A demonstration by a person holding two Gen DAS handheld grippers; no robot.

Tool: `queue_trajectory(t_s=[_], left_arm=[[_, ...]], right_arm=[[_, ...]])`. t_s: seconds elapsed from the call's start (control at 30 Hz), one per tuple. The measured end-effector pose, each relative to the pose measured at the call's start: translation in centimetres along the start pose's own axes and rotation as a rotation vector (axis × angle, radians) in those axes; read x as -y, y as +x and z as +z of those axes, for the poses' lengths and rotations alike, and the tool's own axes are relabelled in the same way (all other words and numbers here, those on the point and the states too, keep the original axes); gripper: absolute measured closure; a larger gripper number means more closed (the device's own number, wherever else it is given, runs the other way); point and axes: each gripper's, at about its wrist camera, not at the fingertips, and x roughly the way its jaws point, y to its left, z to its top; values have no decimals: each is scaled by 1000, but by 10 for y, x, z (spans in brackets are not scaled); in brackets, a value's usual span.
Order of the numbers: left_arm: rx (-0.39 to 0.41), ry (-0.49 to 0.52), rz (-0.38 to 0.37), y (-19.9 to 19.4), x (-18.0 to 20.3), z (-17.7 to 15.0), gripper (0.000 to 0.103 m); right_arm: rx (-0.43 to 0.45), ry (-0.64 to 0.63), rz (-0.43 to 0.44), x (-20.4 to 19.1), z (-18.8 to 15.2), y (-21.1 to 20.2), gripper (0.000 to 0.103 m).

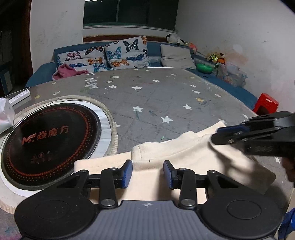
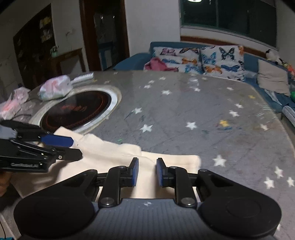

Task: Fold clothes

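Cream garment [image 1: 186, 166] (partly folded) lies on the starred table [image 1: 166, 96], both hand-held grippers [image 1: 147, 173] [image 2: 147, 172] unclenched above it.

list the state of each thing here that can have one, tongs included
cream garment: lying on the table, partly folded, layers overlapping
left tongs: open, over the garment, cloth seen between the pads, no grip visible
right tongs: narrowly open, over the garment, not visibly pinching it
round cooktop: set into the table, not glowing
starry table cover: spread flat
window: dark
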Motion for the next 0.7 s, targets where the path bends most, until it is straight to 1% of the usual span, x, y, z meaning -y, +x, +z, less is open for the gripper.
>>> queue_trajectory(t_s=[0.13, 0.2, 0.27, 0.33, 0.4, 0.57, 0.7], left_arm=[[4, 16, 12, 2, 2, 0, 64], [4, 24, 21, 2, 4, 0, 64], [16, 34, 27, -3, 6, 1, 64], [28, 45, 33, -9, 9, 2, 64], [50, 60, 19, -17, 14, 2, 64], [79, 123, -52, -36, 40, -5, 63], [82, 175, -109, -43, 63, -18, 62]], right_arm=[[-13, -13, 8, 2, -7, -12, 84], [-41, -13, -26, 6, -13, -5, 84], [-40, 21, -10, 15, -14, -5, 84], [-25, 33, -13, 17, -11, -12, 83], [0, 7, -37, 19, -9, -26, 83], [-10, -33, -72, 18, -16, -50, 83], [-19, -59, -54, 8, -31, -64, 83]])
